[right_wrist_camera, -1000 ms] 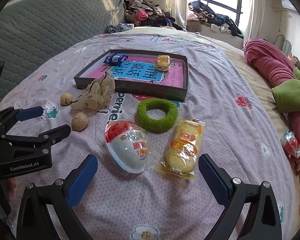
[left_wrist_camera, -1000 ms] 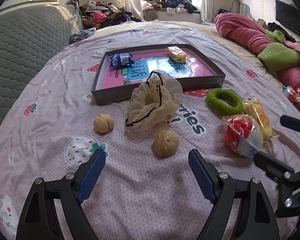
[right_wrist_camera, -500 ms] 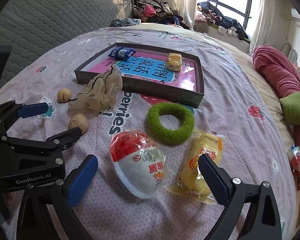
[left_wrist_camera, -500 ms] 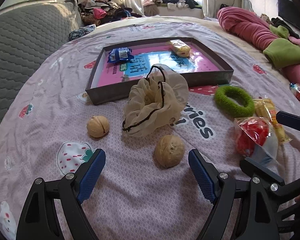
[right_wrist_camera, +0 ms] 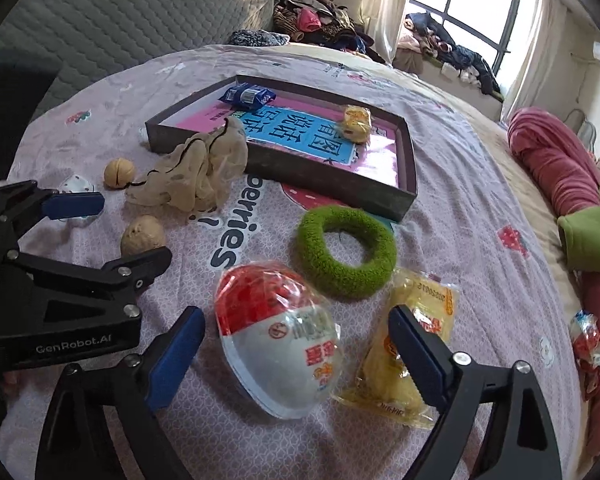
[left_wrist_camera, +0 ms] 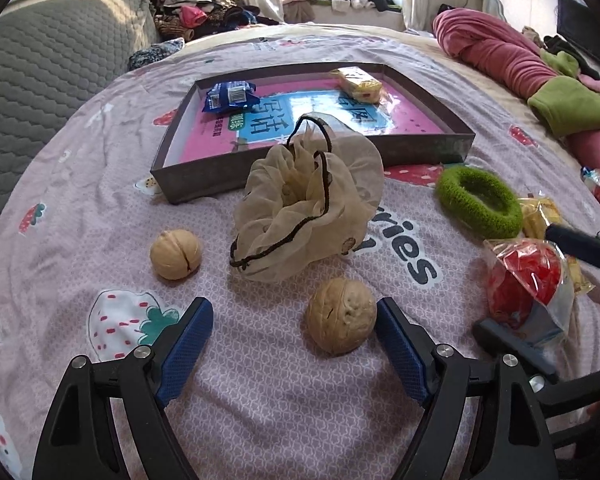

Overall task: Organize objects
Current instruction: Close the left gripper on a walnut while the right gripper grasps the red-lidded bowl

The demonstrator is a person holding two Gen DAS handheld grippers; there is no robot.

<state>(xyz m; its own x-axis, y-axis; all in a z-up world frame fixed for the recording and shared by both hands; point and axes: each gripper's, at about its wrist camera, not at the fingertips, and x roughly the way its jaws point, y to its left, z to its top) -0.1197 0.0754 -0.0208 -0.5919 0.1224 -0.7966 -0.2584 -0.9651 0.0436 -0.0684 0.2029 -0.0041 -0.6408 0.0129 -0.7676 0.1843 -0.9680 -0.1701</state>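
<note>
My left gripper [left_wrist_camera: 290, 340] is open, low over the bed. A walnut [left_wrist_camera: 339, 316] lies between its fingers, close to the right one. A second walnut [left_wrist_camera: 175, 254] lies further left, beside a beige mesh pouch [left_wrist_camera: 306, 206]. My right gripper [right_wrist_camera: 296, 344] is open around a red-and-white wrapped bowl-shaped snack [right_wrist_camera: 278, 336]. A yellow snack packet [right_wrist_camera: 410, 344] lies by its right finger. A green ring [right_wrist_camera: 346, 252] lies behind. The dark tray [left_wrist_camera: 204, 188] holds a blue packet [left_wrist_camera: 230, 96] and a yellow packet [left_wrist_camera: 358, 82].
A pink and green blanket roll [left_wrist_camera: 532, 72] lies along the right side. A grey quilted headboard [left_wrist_camera: 40, 64] is on the left. Clothes are piled at the far end by the window. A red-white wrapper [right_wrist_camera: 590, 340] lies at the right edge.
Both grippers have moved forward and down. The near walnut now lies between the left fingers, and the wrapped snack now lies between the right fingers. Nothing was grasped.
</note>
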